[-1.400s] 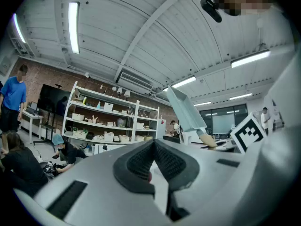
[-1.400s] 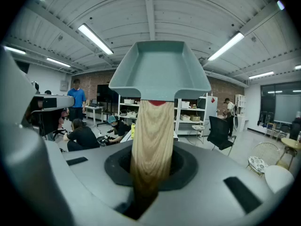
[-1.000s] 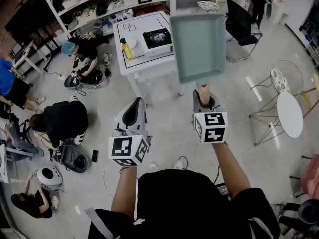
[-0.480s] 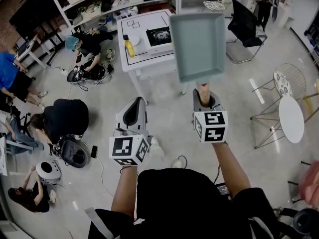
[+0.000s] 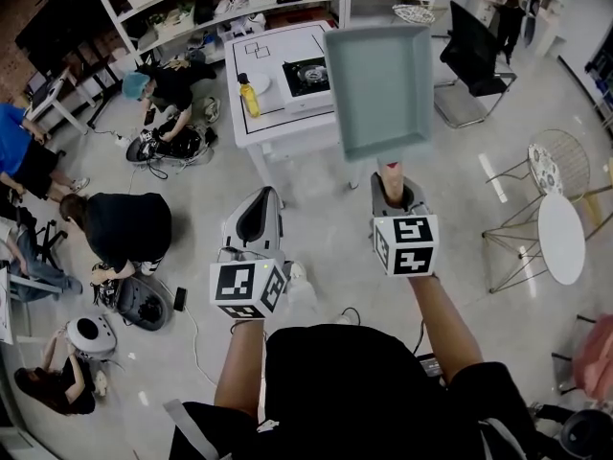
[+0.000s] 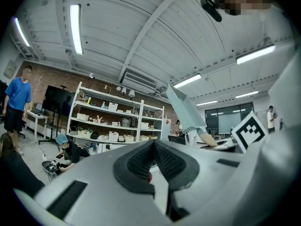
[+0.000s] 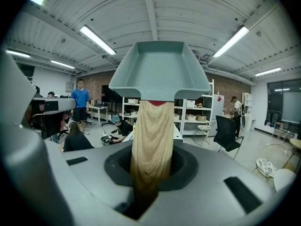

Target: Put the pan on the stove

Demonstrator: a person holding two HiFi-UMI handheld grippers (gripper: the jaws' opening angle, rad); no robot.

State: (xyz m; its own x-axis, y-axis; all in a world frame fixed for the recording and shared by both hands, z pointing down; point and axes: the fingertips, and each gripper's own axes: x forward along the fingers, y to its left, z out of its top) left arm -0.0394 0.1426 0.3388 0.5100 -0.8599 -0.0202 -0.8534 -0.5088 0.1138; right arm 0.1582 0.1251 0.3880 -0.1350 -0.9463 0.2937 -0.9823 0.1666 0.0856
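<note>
Carrying phase. The right gripper [image 5: 390, 186] is clamping its jaws on the wooden handle [image 5: 389, 172] of the pan [image 5: 378, 89], holding it in the air ahead of the person and well short of the stove [image 5: 306, 76]. The left gripper [image 5: 257, 215] is travelling alongside with its ribbed black pads together and nothing between them. Over the last second the grip is staying unchanged and the pan is keeping its place above the gripper. Meanwhile a shoe [image 5: 296, 274] is coming forward on the floor and the white table [image 5: 278, 127] is shifting slightly in the head view. Judged from this, the person is walking toward the table and the placing has not yet begun. The pan is rectangular and shallow, with flaring walls and a smooth, matte, pale blue-green coating. Its handle is a rounded bar of light, straight-grained wood, joined through a red collar [image 7: 157, 102]. The stove is a single-burner portable unit with a dark top, standing on the table near a yellow bottle [image 5: 249, 96].
</note>
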